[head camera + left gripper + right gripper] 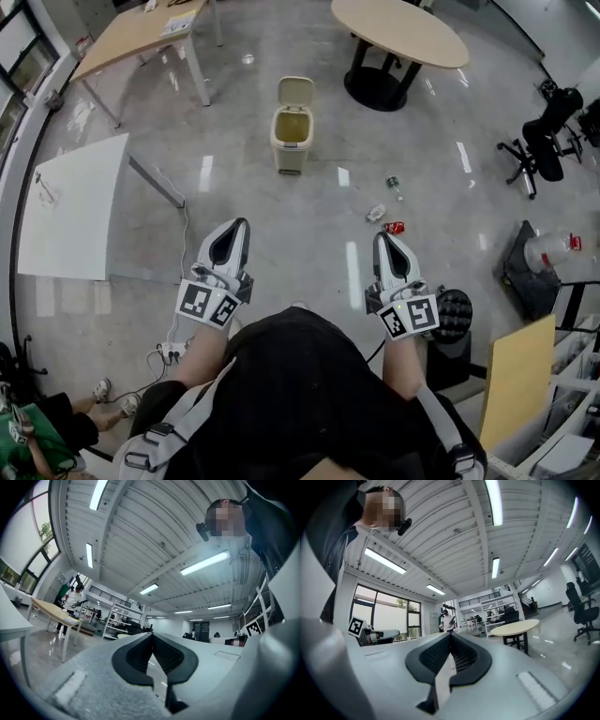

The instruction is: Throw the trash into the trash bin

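A beige trash bin [292, 131] stands on the floor ahead with its lid flipped up. To its right, trash lies on the floor: a small bottle [394, 186], a crumpled white piece [375, 213] and a red can [395, 227]. My left gripper [242, 223] is held level in front of my body, shut and empty, its pads meeting at the tip [151, 633]. My right gripper [382, 236] is likewise shut with nothing in it [450, 634], and its tip shows just below the red can in the head view. Both grippers are well short of the bin.
A round table [398, 33] stands at the far right and a rectangular table [141, 33] at the far left. A white board [75, 206] lies at the left. An office chair [548, 131], a wooden panel [516, 380] and a power strip [169, 352] are nearby.
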The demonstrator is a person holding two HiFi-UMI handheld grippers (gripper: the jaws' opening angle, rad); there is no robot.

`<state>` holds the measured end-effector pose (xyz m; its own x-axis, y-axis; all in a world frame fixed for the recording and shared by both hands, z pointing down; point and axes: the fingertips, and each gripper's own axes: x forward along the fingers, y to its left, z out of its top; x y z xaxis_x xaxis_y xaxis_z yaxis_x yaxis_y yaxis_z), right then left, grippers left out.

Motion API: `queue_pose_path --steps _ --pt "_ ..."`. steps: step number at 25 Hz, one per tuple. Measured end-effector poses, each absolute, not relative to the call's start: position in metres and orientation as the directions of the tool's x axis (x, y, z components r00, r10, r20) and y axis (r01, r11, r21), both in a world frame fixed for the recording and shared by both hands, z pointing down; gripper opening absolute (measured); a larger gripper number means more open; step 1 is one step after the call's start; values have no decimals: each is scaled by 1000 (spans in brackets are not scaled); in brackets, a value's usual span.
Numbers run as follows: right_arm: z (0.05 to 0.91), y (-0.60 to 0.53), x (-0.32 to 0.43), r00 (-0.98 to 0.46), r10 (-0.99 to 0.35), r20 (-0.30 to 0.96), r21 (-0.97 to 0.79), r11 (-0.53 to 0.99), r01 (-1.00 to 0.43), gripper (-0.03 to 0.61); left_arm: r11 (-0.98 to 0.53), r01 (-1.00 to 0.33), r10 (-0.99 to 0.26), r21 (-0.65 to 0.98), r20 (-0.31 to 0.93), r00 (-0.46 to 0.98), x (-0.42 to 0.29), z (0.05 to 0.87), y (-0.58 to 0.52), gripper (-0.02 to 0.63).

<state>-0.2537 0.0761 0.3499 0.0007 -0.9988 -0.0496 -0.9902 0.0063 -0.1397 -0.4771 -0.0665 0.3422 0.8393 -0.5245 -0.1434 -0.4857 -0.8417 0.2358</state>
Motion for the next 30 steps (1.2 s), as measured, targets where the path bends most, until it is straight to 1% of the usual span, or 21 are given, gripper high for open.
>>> queue_pose_path --steps 6,16,26,30 --pt "347 147 -187 181 -981 -70 -199 -164 -966 6 -915 -316 -364 252 -177 914 -389 338 -31 0" --pt "362 225 -131 453 -891 -22 -220 -438 -872 6 -967 -72 -114 245 -162 980 -289 338 -6 0" --pt "350 265 -108 672 -740 -41 -215 -650 -729 6 -953 215 179 215 -175 968 -194 326 -1 0" --pt "345 264 -100 721 -691 -46 -207 -700 -684 6 -929 298 258 218 -196 946 -168 320 -4 0"
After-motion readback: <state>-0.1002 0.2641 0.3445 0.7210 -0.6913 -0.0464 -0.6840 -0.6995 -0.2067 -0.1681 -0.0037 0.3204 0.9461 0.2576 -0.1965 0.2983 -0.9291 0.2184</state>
